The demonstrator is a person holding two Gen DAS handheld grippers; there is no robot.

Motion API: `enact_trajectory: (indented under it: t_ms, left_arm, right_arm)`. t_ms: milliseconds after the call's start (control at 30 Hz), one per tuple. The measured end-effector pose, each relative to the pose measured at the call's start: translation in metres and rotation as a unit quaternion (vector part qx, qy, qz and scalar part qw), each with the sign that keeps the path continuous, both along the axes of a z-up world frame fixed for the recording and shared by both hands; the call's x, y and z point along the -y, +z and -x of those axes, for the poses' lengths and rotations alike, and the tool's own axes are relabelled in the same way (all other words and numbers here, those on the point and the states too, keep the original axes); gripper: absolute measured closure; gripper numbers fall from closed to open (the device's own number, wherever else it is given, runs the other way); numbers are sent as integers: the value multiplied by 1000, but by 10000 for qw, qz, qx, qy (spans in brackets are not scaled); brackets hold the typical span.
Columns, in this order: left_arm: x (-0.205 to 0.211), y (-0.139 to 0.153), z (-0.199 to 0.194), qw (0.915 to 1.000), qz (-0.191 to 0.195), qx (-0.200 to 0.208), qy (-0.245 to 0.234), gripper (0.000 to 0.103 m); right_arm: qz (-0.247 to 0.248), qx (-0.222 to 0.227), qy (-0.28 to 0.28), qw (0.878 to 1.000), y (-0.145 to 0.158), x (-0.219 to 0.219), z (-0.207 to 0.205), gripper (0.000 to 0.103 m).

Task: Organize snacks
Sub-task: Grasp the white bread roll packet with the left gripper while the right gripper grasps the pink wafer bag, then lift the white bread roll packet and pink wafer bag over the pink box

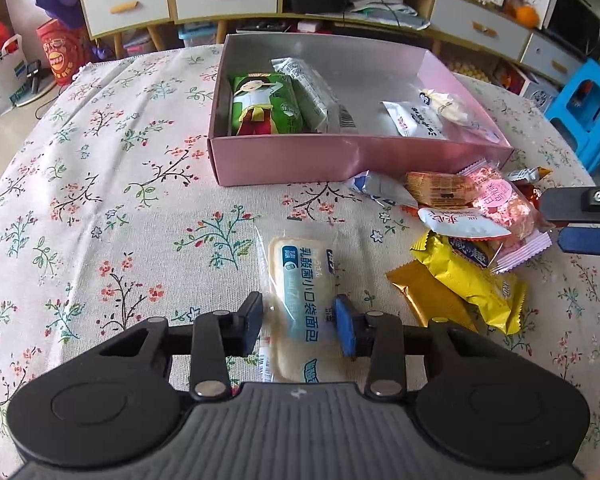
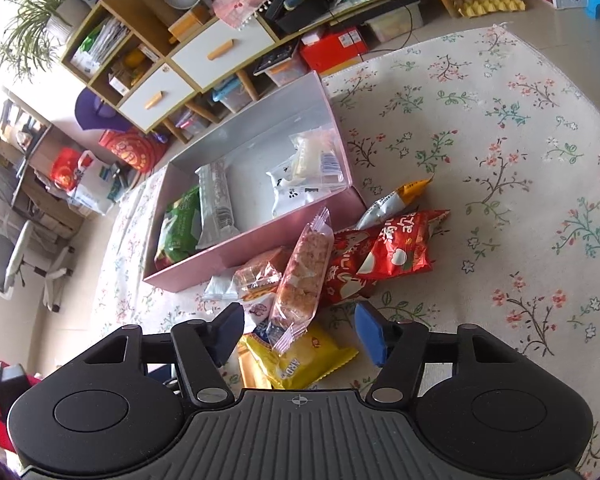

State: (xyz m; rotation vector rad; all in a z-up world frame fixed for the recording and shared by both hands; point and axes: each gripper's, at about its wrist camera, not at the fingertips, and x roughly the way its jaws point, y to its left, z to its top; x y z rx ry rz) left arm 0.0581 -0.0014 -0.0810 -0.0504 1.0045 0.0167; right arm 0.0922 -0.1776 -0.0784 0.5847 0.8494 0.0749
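Bread pack (image 1: 300, 300) sits low centre in the left wrist view, a clear bag with blue print, flat on the floral surface (image 1: 100, 220). The left gripper (image 1: 298, 322) has its jaws closed in on both sides of it, pads touching the wrapper, so it looks gripped. The right wrist view doesn't show that pack at all.

The pink box (image 1: 300, 160) is upper centre in that view, open on top. Inside: a green cartoon pack (image 1: 264, 106) at the left, a clear long pack (image 1: 308, 88) leaning on it, and a white pack (image 1: 414, 120) with a small clear pouch (image 1: 448, 106) at the right.

Right of the bread pack is the loose pile: a gold pack (image 1: 424, 294), a yellow pack (image 1: 468, 276), a pink pack (image 1: 504, 208). The right gripper (image 1: 560, 226) pokes in from the frame's right edge, just beside that pink one.

Its own camera gives the better look. The right gripper (image 2: 296, 332) has its jaws wide apart, holding nothing, hanging over the pile's near end. A clear granola-style bar (image 2: 304, 276) runs up the middle of the frame over a yellow pack (image 2: 312, 356). Only this view shows the red packs (image 2: 380, 260), lying right of the bar and touching the box corner. The box (image 2: 260, 240) sits centre-left.
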Motion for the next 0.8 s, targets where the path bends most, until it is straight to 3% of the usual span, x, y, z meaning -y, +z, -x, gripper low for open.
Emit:
enact_trajectory:
  t_ms: [267, 333, 367, 800]
  left_arm:
    - [9, -2, -2, 9999, -41, 105, -26, 73]
    - [9, -1, -1, 9999, -3, 118, 4, 74]
    - [8, -1, -1, 9999, 29, 116, 3, 74]
    - [5, 7, -1, 9988, 409, 270, 40, 77]
  right_arm:
    - [8, -27, 48, 10000, -6, -8, -10, 45]
    - [113, -79, 92, 9999, -9, -11, -13, 73]
    - [128, -85, 110, 9998, -10, -11, -13, 78]
    - [103, 259, 161, 9995, 14, -11, 4, 85]
